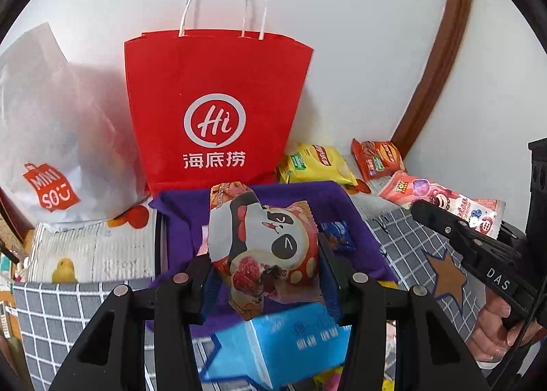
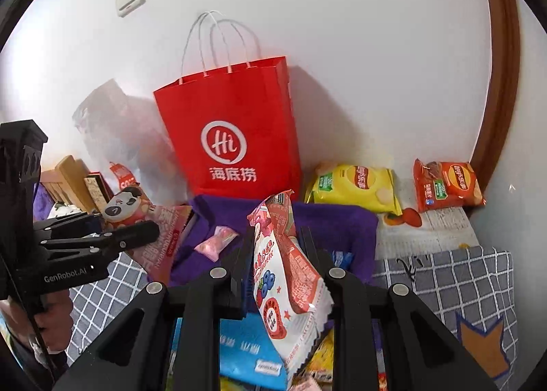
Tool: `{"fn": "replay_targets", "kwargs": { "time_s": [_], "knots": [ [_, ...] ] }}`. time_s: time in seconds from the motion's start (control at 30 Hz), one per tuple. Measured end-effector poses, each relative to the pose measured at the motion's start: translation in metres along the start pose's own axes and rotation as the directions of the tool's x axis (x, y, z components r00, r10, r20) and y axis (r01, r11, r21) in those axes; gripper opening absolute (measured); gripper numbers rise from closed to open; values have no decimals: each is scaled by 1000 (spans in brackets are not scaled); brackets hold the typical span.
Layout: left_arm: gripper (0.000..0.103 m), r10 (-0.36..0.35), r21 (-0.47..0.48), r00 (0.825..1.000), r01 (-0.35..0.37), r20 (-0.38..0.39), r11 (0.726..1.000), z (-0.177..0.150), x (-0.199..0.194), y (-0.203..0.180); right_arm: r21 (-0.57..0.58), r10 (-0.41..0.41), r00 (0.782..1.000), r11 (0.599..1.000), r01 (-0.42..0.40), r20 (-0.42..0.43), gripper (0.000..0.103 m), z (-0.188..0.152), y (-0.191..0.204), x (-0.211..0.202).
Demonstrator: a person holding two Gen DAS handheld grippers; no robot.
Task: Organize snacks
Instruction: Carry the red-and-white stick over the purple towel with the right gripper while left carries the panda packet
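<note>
In the left wrist view my left gripper [image 1: 263, 254] is shut on a panda-print snack packet [image 1: 263, 240], held over a purple fabric bin [image 1: 307, 199]. My right gripper [image 2: 278, 237] is shut on a pink-and-white strawberry snack packet [image 2: 290, 271], above the same purple bin [image 2: 342, 223]. A small pink packet [image 2: 218, 242] and a small blue packet [image 1: 336, 235] lie inside the bin. Each gripper shows in the other's view: the left gripper [image 2: 130, 223] on the left with the panda packet [image 2: 124, 206], the pink-and-white packet [image 1: 458, 206] on the right.
A red paper bag [image 1: 215, 100] stands against the wall behind the bin, with a white Miniso bag [image 1: 51, 151] to its left. A yellow chips bag [image 2: 355, 186] and an orange chips bag [image 2: 444, 186] lie at the back right. A blue box [image 1: 290, 339] sits under the grippers.
</note>
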State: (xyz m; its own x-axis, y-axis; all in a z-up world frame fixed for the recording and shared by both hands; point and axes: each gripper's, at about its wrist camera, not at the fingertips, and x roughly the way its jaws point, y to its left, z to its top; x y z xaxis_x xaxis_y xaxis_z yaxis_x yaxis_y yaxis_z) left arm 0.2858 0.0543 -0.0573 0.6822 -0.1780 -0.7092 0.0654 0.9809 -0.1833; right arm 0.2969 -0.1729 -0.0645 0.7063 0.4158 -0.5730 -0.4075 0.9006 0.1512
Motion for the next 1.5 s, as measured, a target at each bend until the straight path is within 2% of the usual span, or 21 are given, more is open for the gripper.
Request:
{"fn": "replay_targets", "kwargs": {
  "time_s": [0.27, 0.4, 0.57, 0.7, 0.83, 1.03, 1.5],
  "knots": [
    [47, 24, -15, 999, -25, -36, 1000, 5, 38, 21, 11, 27, 999, 1000, -27, -20, 24, 14, -8, 39],
    [47, 39, -25, 996, -41, -80, 999, -3, 59, 30, 8, 25, 998, 1000, -25, -61, 24, 6, -12, 63],
    [47, 52, -26, 995, -54, -90, 998, -7, 67, 35, 7, 19, 992, 1000, -18, -124, 24, -3, -17, 88],
    [47, 61, -25, 993, -64, -104, 998, -12, 74, 37, -8, 29, 990, 1000, -30, -137, 24, -3, -20, 92],
    [47, 64, -34, 991, -69, -120, 997, -14, 81, 39, -67, 4, 987, 998, -15, -159, 24, -3, -27, 93],
    [47, 73, -34, 989, -78, -130, 996, -15, 83, 39, -95, -7, 985, 995, -10, -173, 24, -4, -36, 89],
    [47, 68, -70, 987, -79, -146, 994, -13, 89, 54, -86, 7, 970, 996, -29, -241, 23, -14, -37, 108]
  ]
}}
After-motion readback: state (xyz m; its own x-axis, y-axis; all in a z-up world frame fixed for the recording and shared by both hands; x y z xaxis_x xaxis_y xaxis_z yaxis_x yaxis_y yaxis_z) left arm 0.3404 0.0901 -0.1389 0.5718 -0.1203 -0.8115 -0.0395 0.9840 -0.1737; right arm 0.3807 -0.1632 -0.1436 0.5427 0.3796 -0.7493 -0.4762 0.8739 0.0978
